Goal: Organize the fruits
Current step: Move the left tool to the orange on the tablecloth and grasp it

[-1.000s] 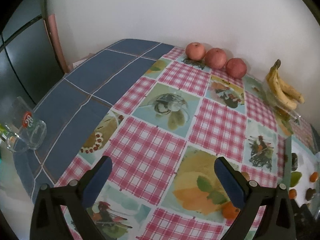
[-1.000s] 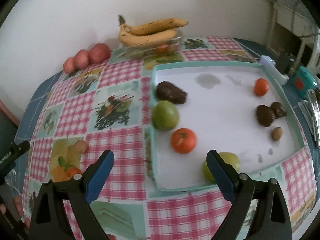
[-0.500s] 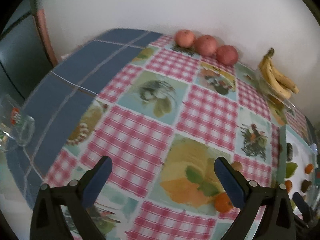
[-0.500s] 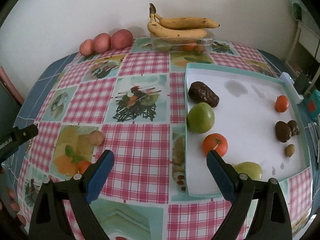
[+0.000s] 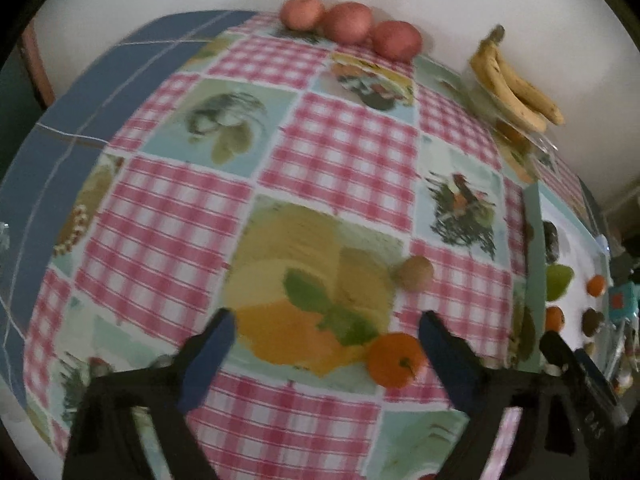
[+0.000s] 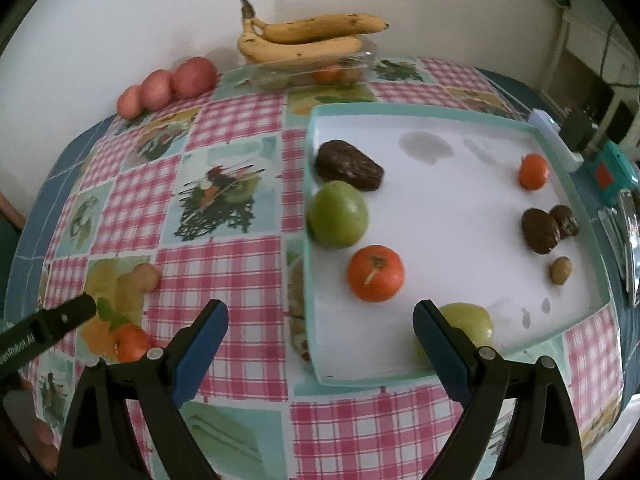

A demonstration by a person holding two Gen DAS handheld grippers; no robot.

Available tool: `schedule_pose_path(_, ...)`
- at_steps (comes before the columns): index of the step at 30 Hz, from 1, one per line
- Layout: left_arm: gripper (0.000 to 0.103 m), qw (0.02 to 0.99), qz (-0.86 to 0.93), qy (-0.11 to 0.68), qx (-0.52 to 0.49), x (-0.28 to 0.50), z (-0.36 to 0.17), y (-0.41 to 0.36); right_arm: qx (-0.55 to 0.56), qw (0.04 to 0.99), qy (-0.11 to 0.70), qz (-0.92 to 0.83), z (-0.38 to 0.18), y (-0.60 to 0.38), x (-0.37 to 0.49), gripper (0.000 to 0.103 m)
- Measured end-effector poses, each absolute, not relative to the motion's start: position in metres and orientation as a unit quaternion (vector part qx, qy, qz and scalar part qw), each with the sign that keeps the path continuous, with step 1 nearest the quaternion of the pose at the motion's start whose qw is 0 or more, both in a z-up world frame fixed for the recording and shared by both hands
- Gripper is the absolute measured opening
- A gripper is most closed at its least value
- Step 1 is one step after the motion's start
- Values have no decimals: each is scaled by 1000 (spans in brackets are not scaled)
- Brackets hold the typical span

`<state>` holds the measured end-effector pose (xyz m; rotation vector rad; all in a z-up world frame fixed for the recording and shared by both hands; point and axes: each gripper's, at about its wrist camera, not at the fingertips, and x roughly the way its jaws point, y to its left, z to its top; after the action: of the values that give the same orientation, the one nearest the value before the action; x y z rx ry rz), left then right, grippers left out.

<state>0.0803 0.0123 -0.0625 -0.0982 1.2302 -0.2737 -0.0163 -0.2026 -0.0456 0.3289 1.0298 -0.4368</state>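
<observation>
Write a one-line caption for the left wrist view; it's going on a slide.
Open left hand-held gripper hovers over a checked tablecloth, a loose orange just inside its right finger.

I count three red apples (image 6: pixel 166 86) in a row, two bananas (image 6: pixel 308 38), two green apples (image 6: pixel 338 214), and three tangerines: two in the tray (image 6: pixel 424 110) and one (image 5: pixel 396 359) on the counter (image 6: pixel 224 264). I also see three dark fruits (image 6: pixel 348 165) and two small brown ones (image 6: pixel 560 270).
</observation>
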Motion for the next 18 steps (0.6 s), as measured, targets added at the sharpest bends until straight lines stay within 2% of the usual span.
schedule_pose_path(4, 76, 795, -145, 587, -40, 79, -68, 2, 177, 829, 483, -219, -45, -214, -21, 94)
schedule_pose_path(18, 66, 774, -181, 606, 32, 64, -83, -37, 212, 818, 469, -257, -42, -237, -35, 94)
